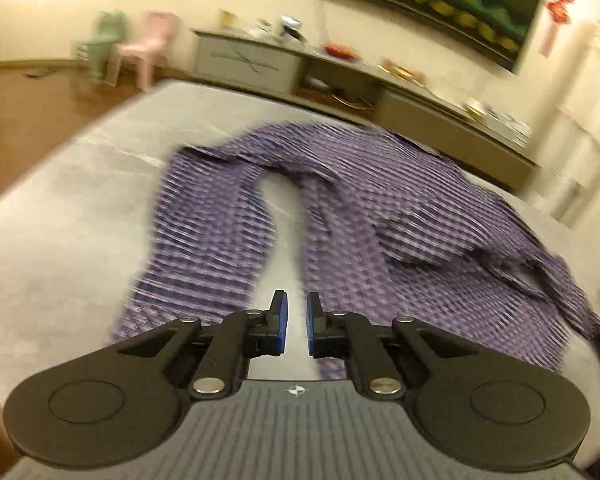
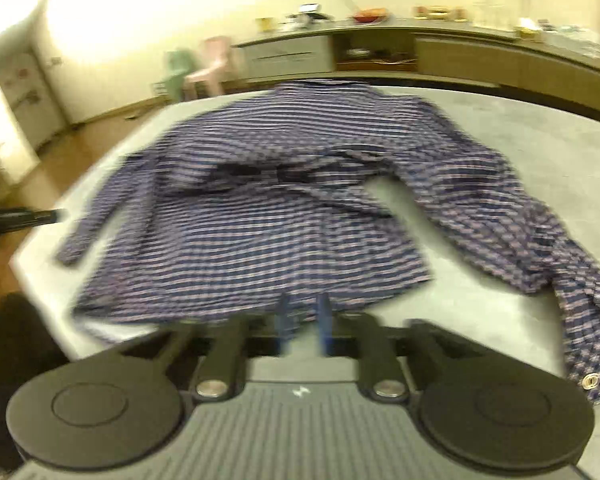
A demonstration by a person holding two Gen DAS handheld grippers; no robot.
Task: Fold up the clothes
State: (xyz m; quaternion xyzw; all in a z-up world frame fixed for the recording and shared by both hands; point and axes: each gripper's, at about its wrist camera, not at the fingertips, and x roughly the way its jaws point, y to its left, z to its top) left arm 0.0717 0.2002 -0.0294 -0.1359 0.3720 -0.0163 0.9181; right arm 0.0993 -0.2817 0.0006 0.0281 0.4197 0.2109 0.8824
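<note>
A purple and navy checked shirt [image 1: 380, 216] lies spread on a grey table [image 1: 60, 220]. In the left wrist view my left gripper [image 1: 296, 322] hovers over the shirt's near hem, between a sleeve and the body, its blue pads a small gap apart and empty. In the right wrist view the shirt [image 2: 268, 208] lies flat with one sleeve to the left and a crumpled sleeve hanging off the right edge. My right gripper [image 2: 303, 320] is at the shirt's near hem, pads slightly apart; the frame is blurred, and nothing shows between them. The left gripper [image 2: 16, 218] shows at the left edge.
The grey table [image 2: 520, 144] has bare surface to the right. A long sideboard [image 2: 460, 56] with clutter runs along the far wall. A pink chair [image 1: 144, 50] and a green one [image 1: 104, 40] stand on the wooden floor. A person's dark-clothed leg [image 2: 16, 360] is at lower left.
</note>
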